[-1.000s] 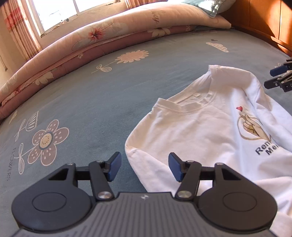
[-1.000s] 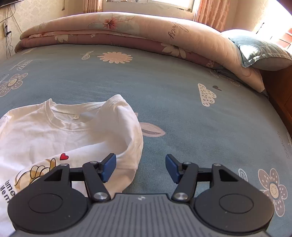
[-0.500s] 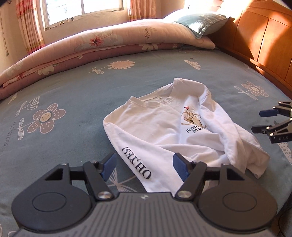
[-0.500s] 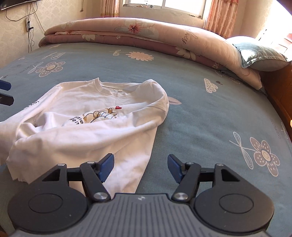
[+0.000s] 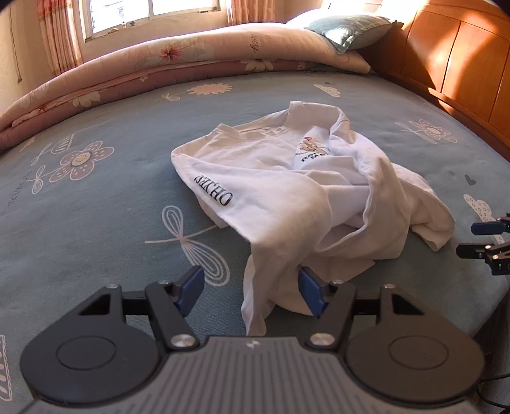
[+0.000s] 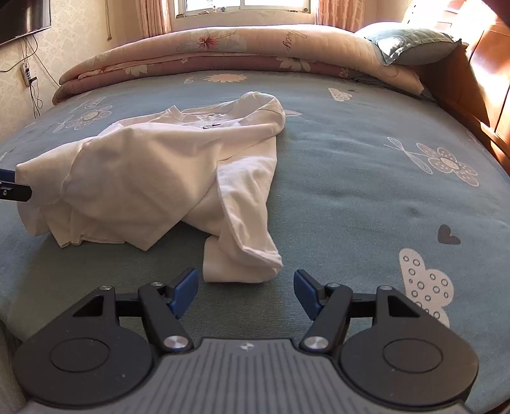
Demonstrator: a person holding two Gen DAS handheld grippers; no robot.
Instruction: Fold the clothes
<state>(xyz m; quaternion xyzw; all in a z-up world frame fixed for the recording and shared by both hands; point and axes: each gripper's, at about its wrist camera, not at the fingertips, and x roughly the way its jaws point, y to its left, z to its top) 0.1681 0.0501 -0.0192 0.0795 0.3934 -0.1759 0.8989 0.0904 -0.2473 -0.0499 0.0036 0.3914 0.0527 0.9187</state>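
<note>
A white sweatshirt [image 5: 271, 178] lies crumpled on the blue-green flowered bed sheet [image 5: 105, 223], with its lower part thrown over its front print and black letters showing on one sleeve. My left gripper [image 5: 251, 291] is open at the near edge of the bed, and a hanging end of the cloth lies between its blue pads. In the right wrist view the sweatshirt [image 6: 143, 168] reaches toward me, its sleeve cuff [image 6: 242, 264] just ahead of my open right gripper [image 6: 244, 293]. Each gripper shows at the edge of the other's view: the right gripper [image 5: 487, 239] and the left gripper [image 6: 12, 188].
A folded pink quilt [image 5: 191, 60] runs along the far side of the bed, with a blue pillow [image 5: 347, 28] at its right end. A wooden headboard [image 5: 462, 63] bounds the right side. A wall-mounted screen [image 6: 22, 16] and cables are at the far left.
Both grippers have drawn back from the collar end to the near edge of the bed, staying open. The whole sweatshirt now shows, more bunched than before.
</note>
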